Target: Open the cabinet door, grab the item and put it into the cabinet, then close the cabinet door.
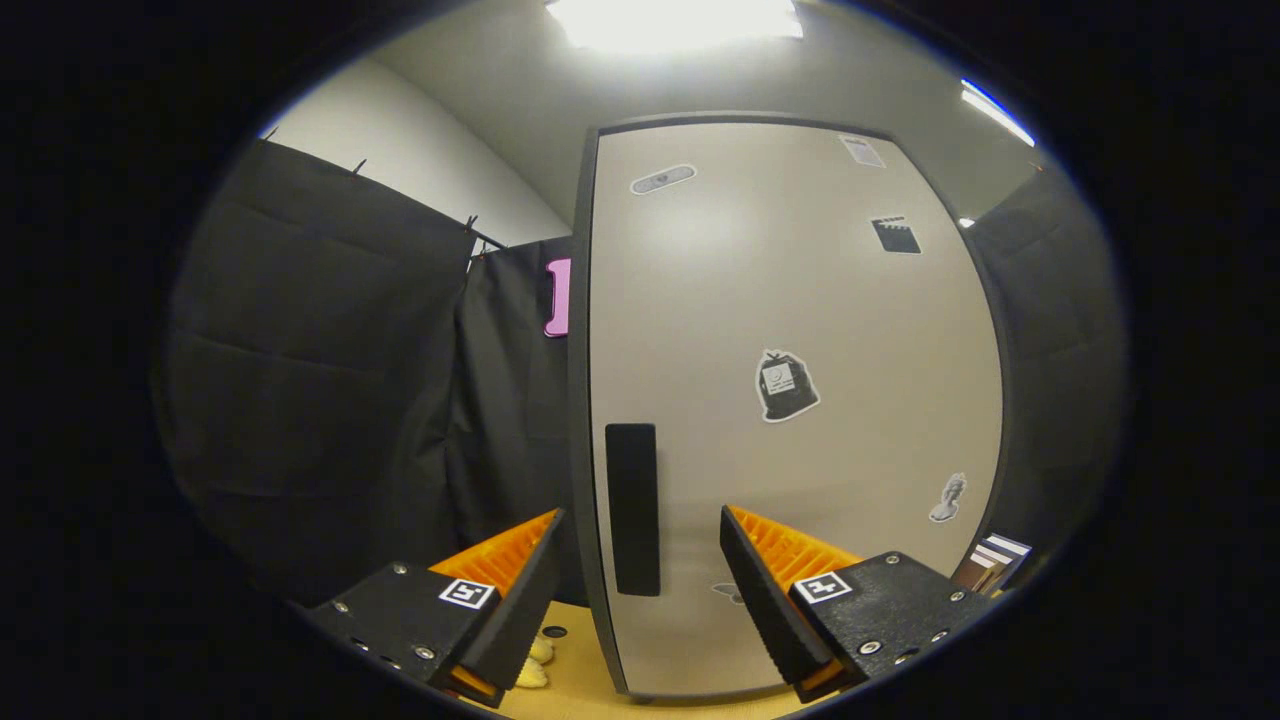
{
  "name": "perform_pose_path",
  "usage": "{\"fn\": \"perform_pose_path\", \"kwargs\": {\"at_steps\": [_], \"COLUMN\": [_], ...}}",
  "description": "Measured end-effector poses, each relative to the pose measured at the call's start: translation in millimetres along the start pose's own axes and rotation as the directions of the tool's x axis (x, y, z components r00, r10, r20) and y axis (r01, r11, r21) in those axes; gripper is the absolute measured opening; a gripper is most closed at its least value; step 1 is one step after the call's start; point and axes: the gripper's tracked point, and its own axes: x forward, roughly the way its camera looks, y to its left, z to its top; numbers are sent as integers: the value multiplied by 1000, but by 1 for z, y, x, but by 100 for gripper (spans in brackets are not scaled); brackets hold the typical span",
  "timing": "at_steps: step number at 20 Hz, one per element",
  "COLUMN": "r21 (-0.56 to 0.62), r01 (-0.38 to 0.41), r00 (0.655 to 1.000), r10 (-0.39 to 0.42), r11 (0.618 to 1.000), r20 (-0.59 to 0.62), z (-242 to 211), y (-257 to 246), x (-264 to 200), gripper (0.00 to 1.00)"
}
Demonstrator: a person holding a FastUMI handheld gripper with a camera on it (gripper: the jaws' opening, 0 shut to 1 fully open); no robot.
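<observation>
A pale cabinet door (790, 330) with several stickers stands closed right ahead of me. Its dark upright handle (632, 508) runs along the door's left edge. My gripper (640, 530) is open, and the handle lies in the gap between the two fingers, with neither finger touching it that I can see. A small pale yellow item (536, 662) rests on the wooden tabletop (580, 680), low beside the left finger and mostly hidden by it.
Black cloth walls hang to the left and right of the cabinet. A stack of striped items (995, 560) sits at the cabinet's lower right. A pink object (558, 297) hangs on the cloth just left of the door's top half.
</observation>
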Motion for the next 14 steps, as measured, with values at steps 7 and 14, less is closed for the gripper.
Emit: {"fn": "perform_pose_path", "kwargs": {"at_steps": [7, 14], "r21": [-37, -3], "r01": [5, 11], "r00": [992, 987], "r10": [-9, -12], "r11": [999, 1000], "r20": [-124, -158], "z": [-30, -32], "y": [3, 2], "x": [45, 44], "gripper": [63, 26]}}
